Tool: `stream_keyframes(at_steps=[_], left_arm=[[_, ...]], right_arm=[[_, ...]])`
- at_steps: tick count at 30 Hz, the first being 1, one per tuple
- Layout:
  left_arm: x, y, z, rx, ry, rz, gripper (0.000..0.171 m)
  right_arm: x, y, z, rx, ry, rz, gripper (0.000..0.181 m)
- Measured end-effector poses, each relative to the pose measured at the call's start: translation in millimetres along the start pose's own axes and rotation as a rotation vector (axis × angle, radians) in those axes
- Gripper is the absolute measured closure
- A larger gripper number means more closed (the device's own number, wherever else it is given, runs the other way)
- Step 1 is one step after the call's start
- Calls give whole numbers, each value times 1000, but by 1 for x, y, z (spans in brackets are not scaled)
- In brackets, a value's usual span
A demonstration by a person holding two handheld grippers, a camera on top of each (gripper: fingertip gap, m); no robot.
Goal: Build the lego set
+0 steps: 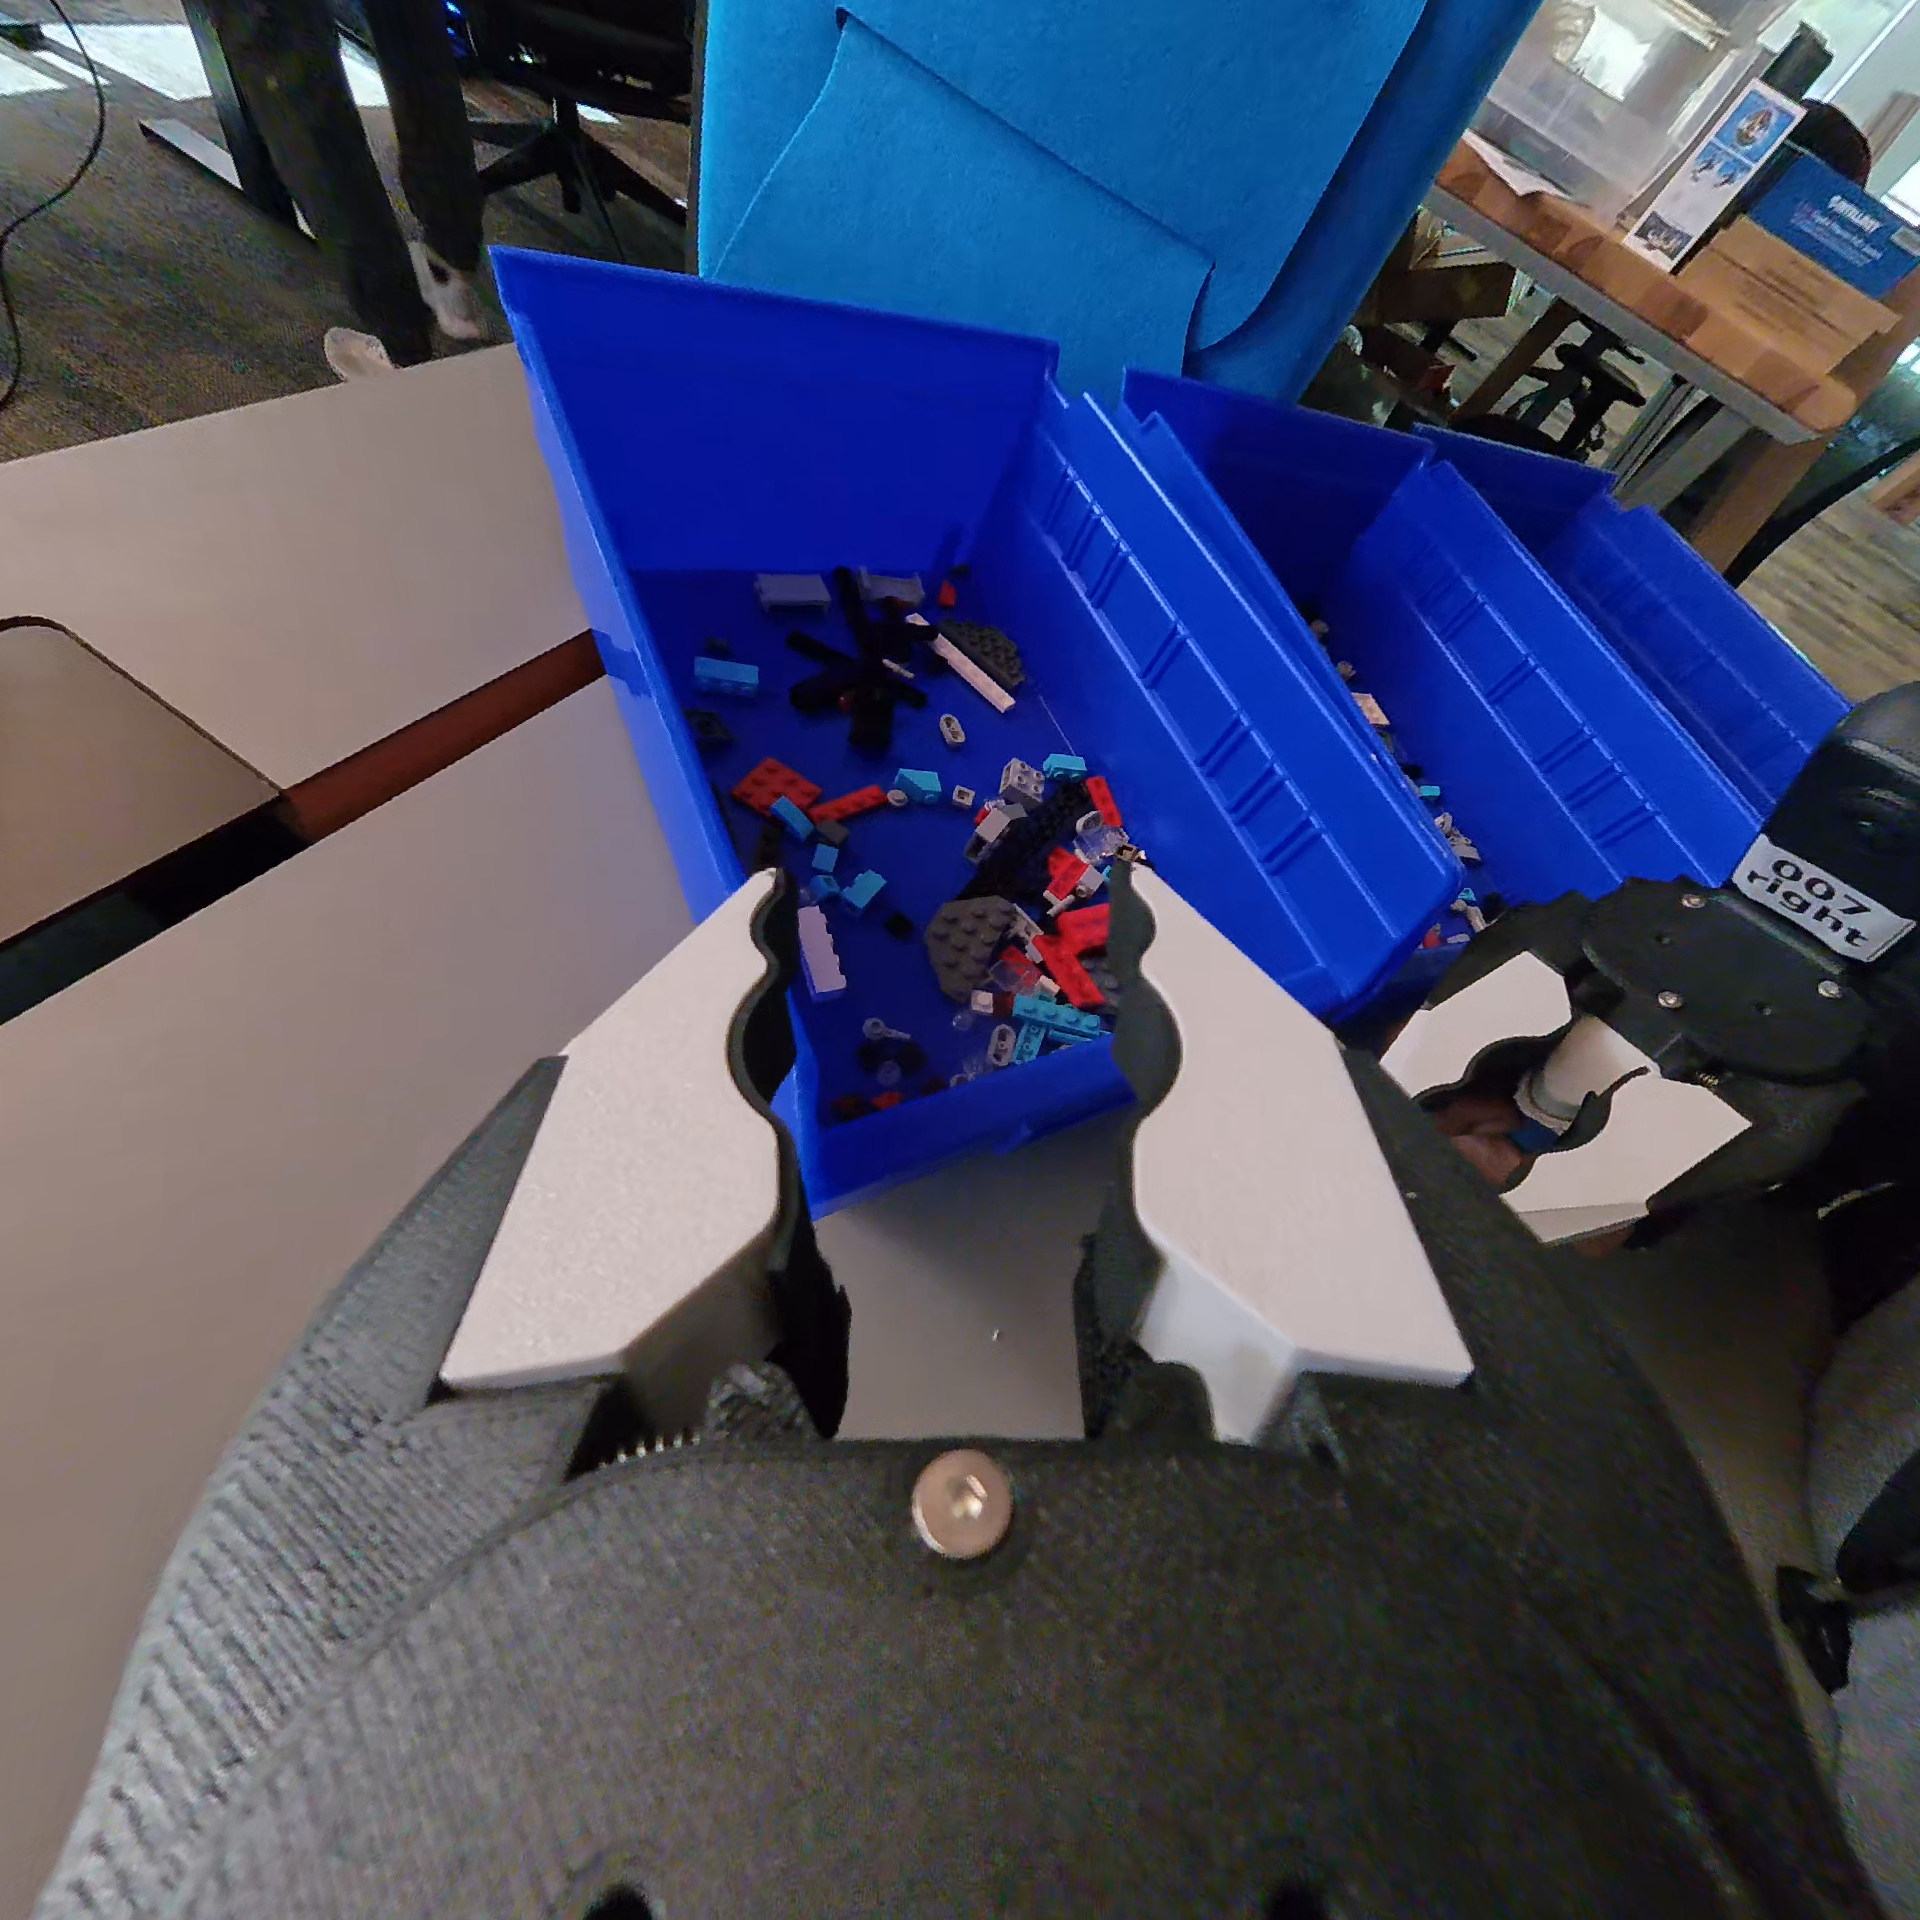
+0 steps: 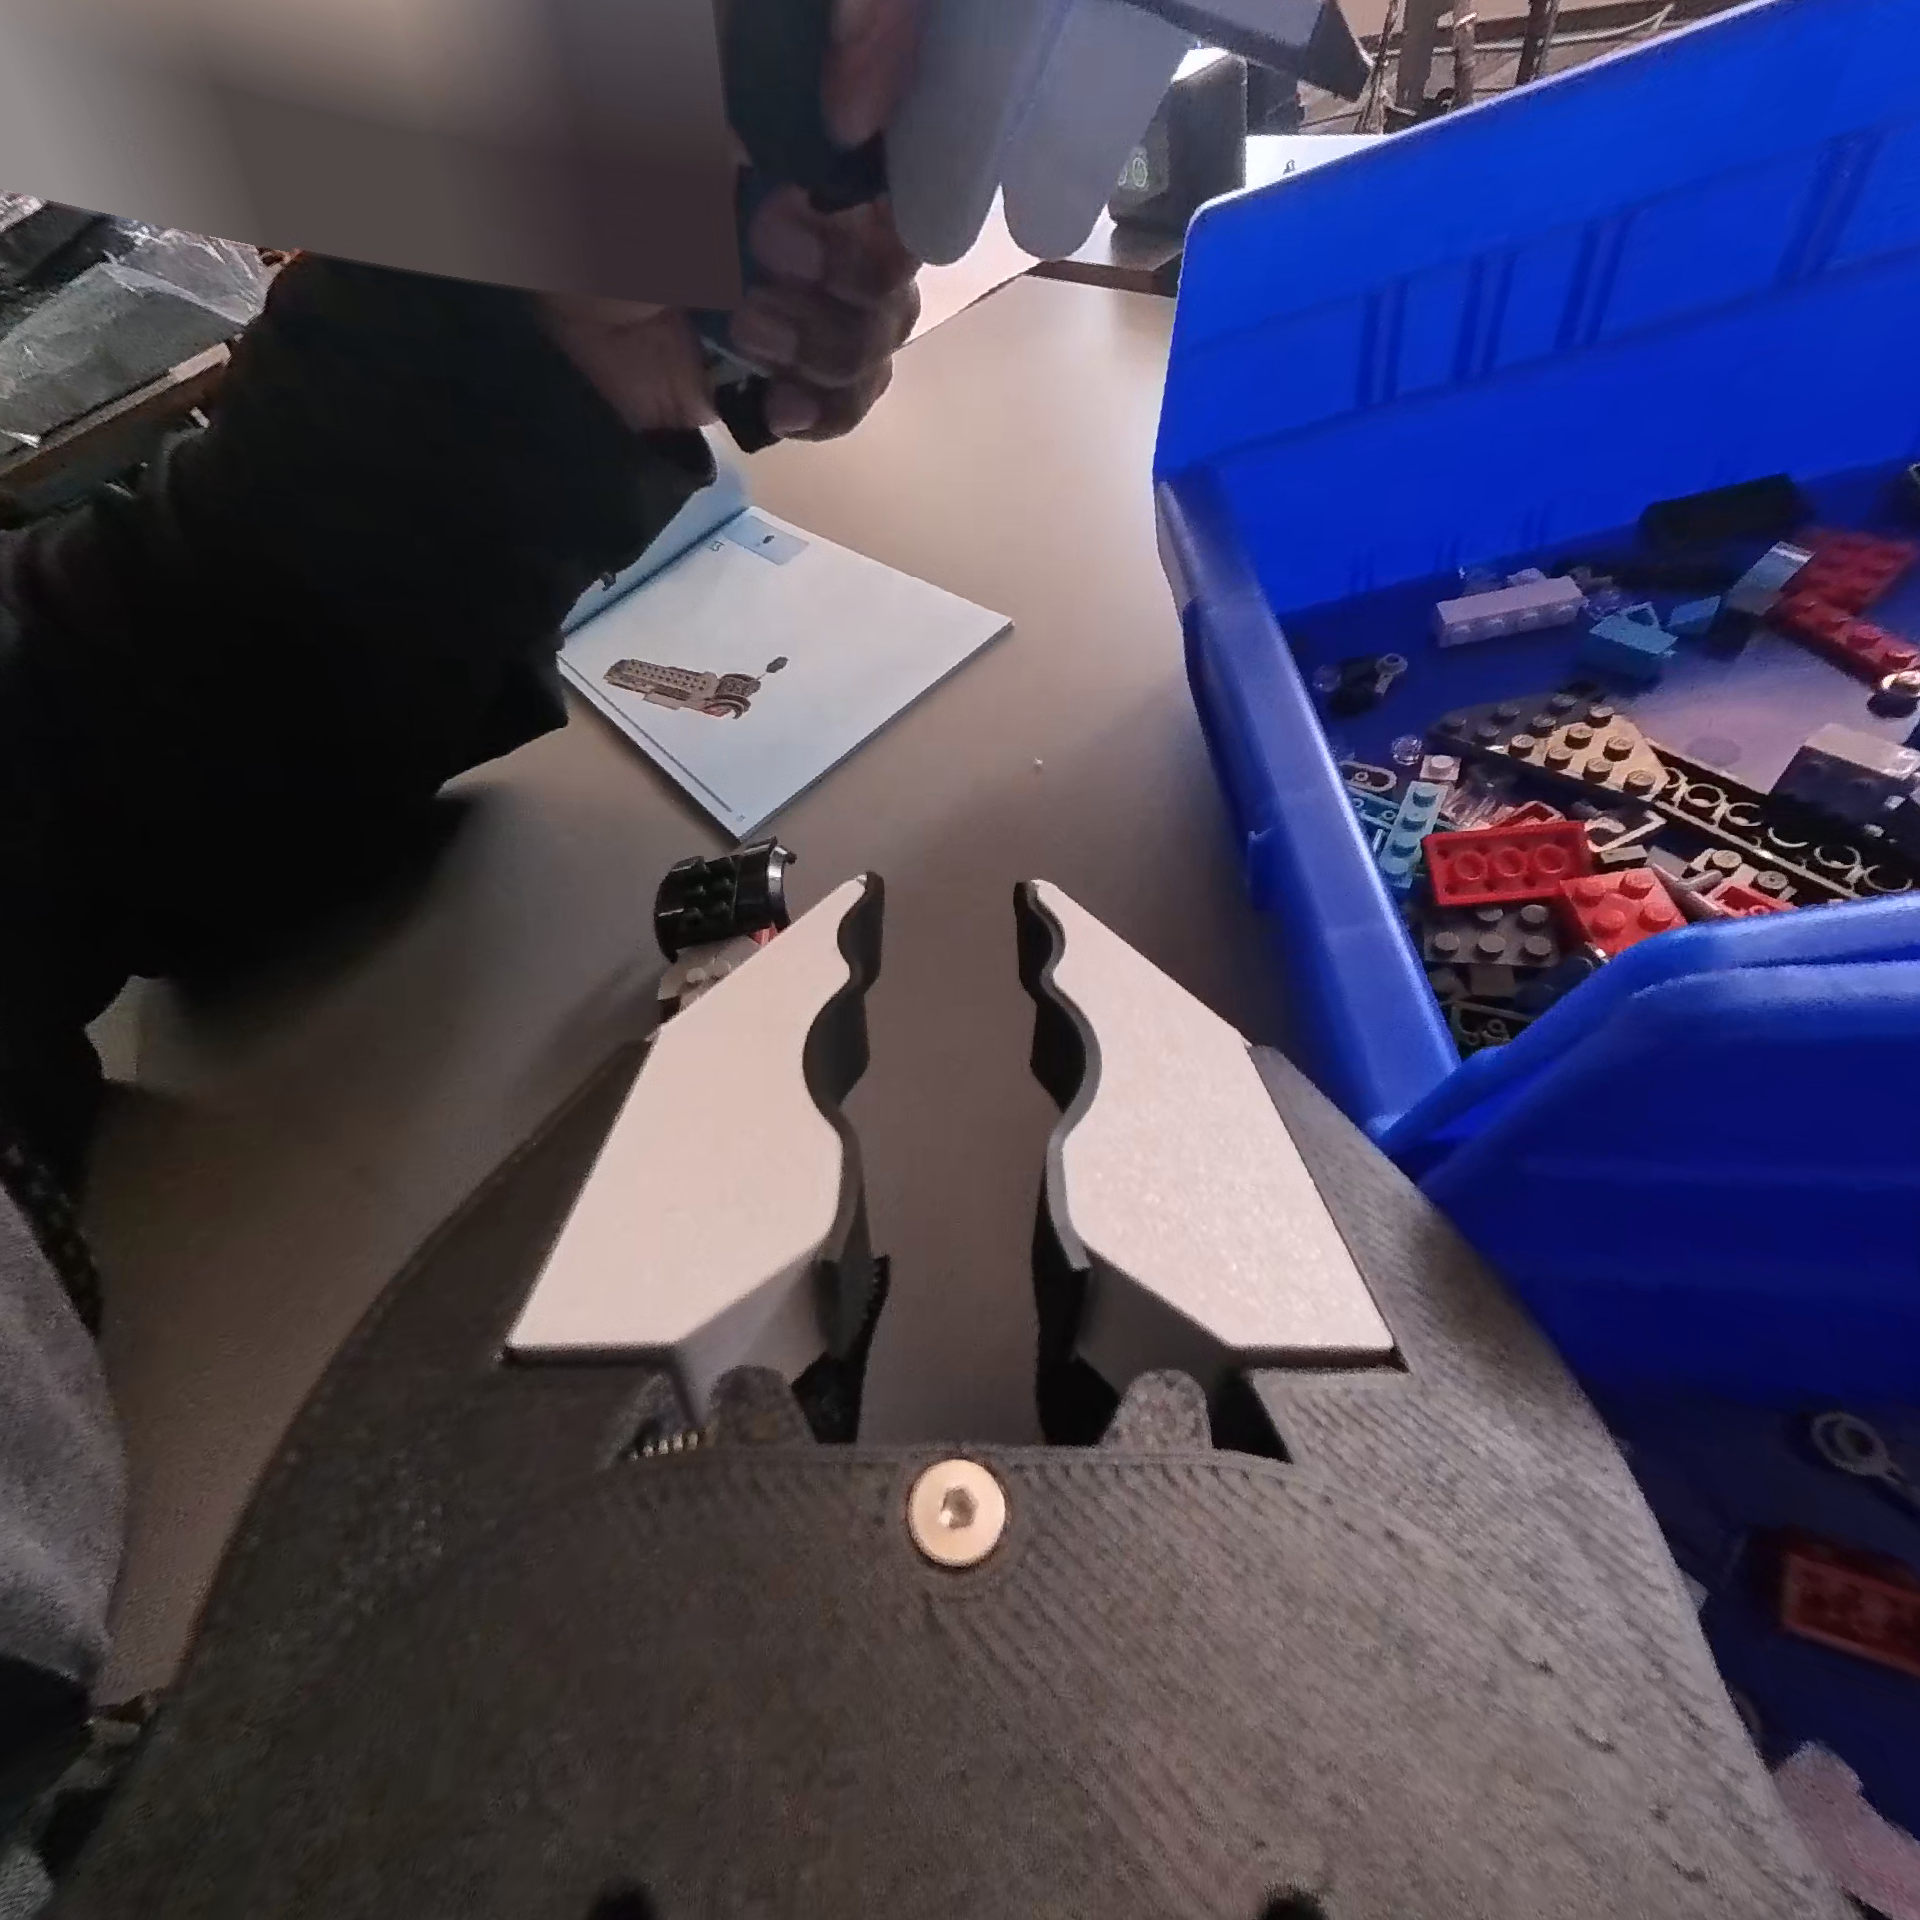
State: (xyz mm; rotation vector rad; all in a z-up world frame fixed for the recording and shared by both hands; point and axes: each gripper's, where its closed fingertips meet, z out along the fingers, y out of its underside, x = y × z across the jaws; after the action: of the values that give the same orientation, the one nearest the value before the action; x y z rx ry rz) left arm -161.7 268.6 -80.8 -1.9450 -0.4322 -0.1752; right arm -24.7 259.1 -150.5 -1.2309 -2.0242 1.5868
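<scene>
My left gripper [image 1: 951,883] is open and empty, held above the near end of a blue bin [image 1: 748,457] that holds several loose red, black, grey and light-blue lego pieces [image 1: 1039,914]. My right gripper [image 2: 948,894] is open and empty above the grey table. A small partly built black and grey lego model [image 2: 717,914] lies on the table just left of its left finger, partly hidden by it. An open instruction booklet [image 2: 800,686] lies beyond. The same bin [image 2: 1299,727] with its pieces [image 2: 1558,873] stands to the right. The right gripper also shows in the left wrist view [image 1: 1538,1091].
Two more blue bins [image 1: 1382,582] stand right of the first. A person's hand [image 2: 821,322] and dark sleeve [image 2: 312,582] holding the other gripper fill the left of the right wrist view. A blue chair [image 1: 1039,156] stands behind the bins.
</scene>
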Motion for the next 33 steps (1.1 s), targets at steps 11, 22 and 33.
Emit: stream_keyframes(at_steps=[11,22,33], left_arm=[[5,0,3,-2,10,4,112],[8,0,5,-4,17,6,112],[20,-7,6,8,19,25,112]], right_arm=[[0,0,0,0,1,5,154],[1,2,0,-11,11,8,154],[0,8,5,-59,40,-40,154]])
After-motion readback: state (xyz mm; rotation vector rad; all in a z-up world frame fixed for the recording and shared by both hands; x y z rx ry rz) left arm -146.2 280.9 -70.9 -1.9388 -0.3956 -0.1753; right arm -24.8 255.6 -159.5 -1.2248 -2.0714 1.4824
